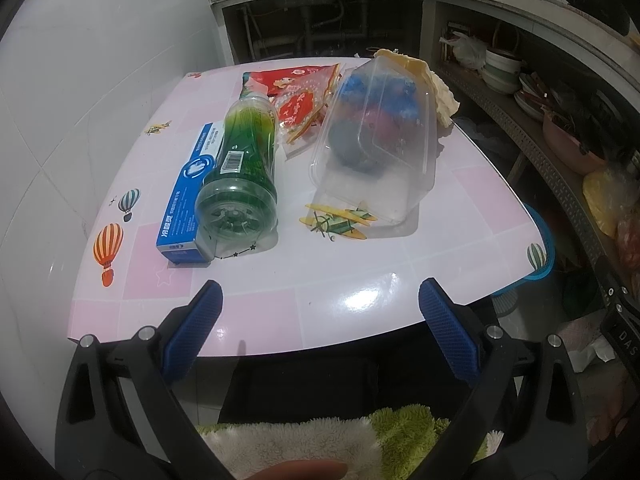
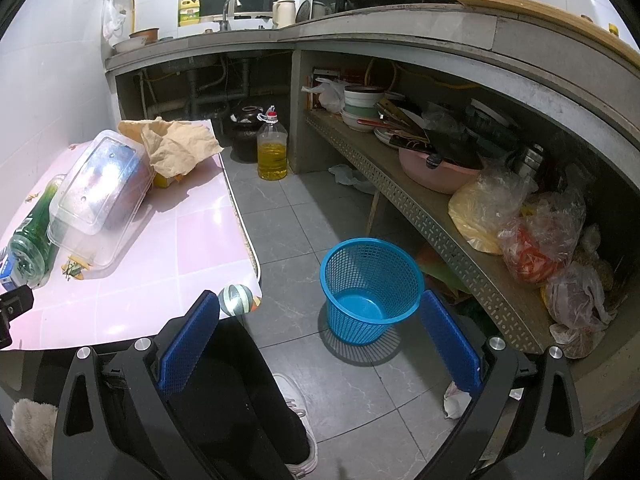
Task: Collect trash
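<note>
On the table (image 1: 360,296) you have five pieces of trash: one green bottle (image 1: 240,168), one blue box (image 1: 192,200), one red wrapper (image 1: 298,92), one clear plastic container (image 1: 376,136) and one crumpled sheet of brown paper (image 2: 176,146). On the floor you have one blue basket (image 2: 370,288) and one jug of yellow oil (image 2: 272,150). You hold two grippers, the left gripper (image 1: 320,308) and the right gripper (image 2: 320,320), each with two blue pads (image 1: 192,328).
</note>
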`<control>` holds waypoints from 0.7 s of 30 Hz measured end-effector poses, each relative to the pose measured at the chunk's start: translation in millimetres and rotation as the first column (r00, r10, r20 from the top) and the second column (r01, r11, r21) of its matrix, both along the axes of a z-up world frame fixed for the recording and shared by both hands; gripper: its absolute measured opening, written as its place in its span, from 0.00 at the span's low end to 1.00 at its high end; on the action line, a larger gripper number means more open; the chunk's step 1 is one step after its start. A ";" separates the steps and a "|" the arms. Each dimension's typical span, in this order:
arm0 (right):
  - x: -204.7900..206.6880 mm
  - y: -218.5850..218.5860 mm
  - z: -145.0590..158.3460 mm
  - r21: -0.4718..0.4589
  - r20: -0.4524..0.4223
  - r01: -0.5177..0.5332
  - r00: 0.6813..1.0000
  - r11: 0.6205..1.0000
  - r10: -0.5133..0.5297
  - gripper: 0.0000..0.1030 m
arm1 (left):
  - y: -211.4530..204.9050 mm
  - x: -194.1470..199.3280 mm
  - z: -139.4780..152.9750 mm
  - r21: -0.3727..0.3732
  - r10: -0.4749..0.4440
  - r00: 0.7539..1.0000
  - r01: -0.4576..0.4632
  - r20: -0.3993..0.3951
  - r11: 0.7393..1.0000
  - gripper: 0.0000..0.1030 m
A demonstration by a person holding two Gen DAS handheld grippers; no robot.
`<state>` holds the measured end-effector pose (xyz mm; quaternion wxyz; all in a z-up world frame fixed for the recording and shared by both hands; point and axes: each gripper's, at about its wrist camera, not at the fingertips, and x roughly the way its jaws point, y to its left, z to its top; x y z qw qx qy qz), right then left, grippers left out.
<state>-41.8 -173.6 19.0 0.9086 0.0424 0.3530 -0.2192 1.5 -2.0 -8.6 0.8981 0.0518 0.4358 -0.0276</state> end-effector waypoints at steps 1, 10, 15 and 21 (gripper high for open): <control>0.2 0.3 0.3 0.000 0.000 0.000 1.000 1.000 0.000 0.95 | 0.0 -0.2 -0.3 0.000 0.000 1.000 0.000 0.000 1.000 0.92; -0.9 -0.1 -1.3 0.010 -0.002 0.002 1.000 1.000 -0.002 0.95 | 0.5 0.0 -1.1 0.001 0.000 1.000 0.000 -0.003 1.000 0.92; -0.7 -0.2 -2.9 0.010 -0.001 0.000 1.000 1.000 0.000 0.95 | 2.2 -2.4 -4.0 0.002 0.001 1.000 -0.001 -0.003 1.000 0.92; -0.7 -0.3 -2.5 0.012 0.000 0.001 1.000 1.000 -0.001 0.95 | 3.2 -0.3 -3.7 0.005 0.003 1.000 -0.003 -0.008 1.000 0.92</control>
